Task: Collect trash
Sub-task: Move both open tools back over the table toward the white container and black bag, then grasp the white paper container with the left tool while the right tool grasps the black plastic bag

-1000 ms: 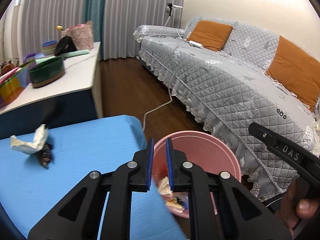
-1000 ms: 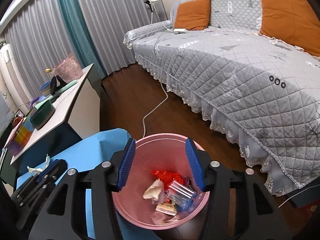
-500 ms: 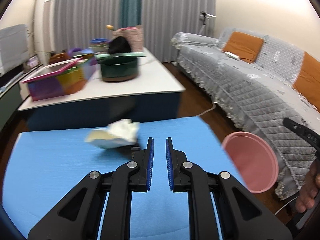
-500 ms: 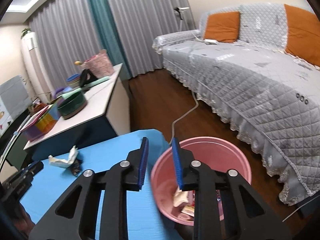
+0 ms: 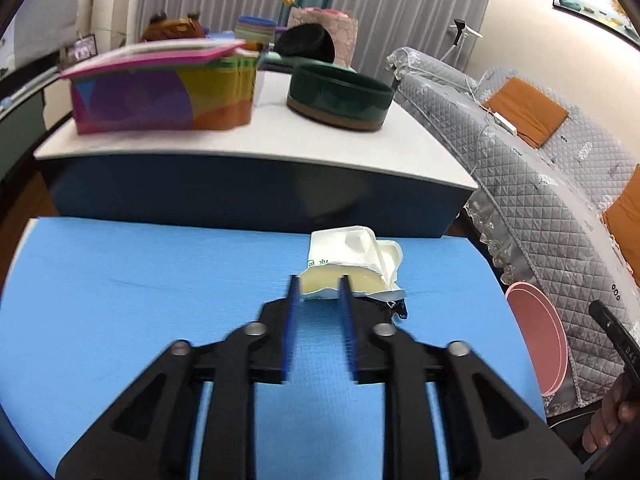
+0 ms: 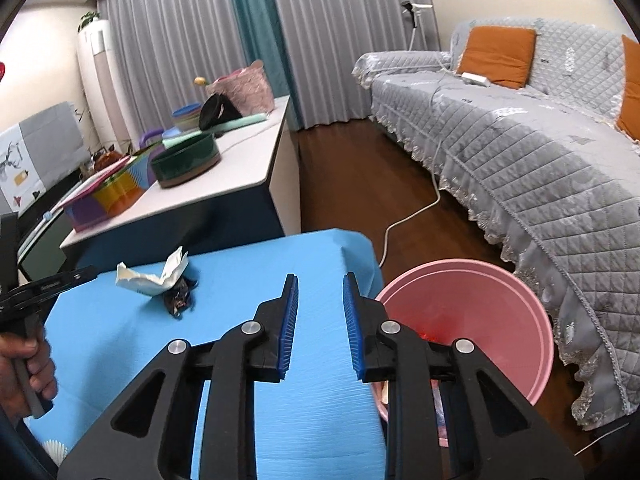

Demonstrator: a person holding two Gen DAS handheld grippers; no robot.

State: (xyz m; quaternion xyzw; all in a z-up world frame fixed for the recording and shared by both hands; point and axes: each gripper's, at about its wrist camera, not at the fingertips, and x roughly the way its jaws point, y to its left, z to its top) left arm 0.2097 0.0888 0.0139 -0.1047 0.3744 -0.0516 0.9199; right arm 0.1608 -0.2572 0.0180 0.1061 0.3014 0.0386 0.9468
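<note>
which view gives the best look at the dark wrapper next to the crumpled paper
The right wrist view: the dark wrapper lies in the open on the blue table, touching the crumpled paper. In the left wrist view the left claw and the paper cover it; only a dark edge shows.

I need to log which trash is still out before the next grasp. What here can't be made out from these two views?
- Dark wrapper: left wrist view, mostly hidden behind the left gripper and under the white crumpled carton.
- Pink bin contents: right wrist view, blocked by the right gripper; only a red patch shows.
- Pink bin, left view: cut to a rim sliver.
</note>
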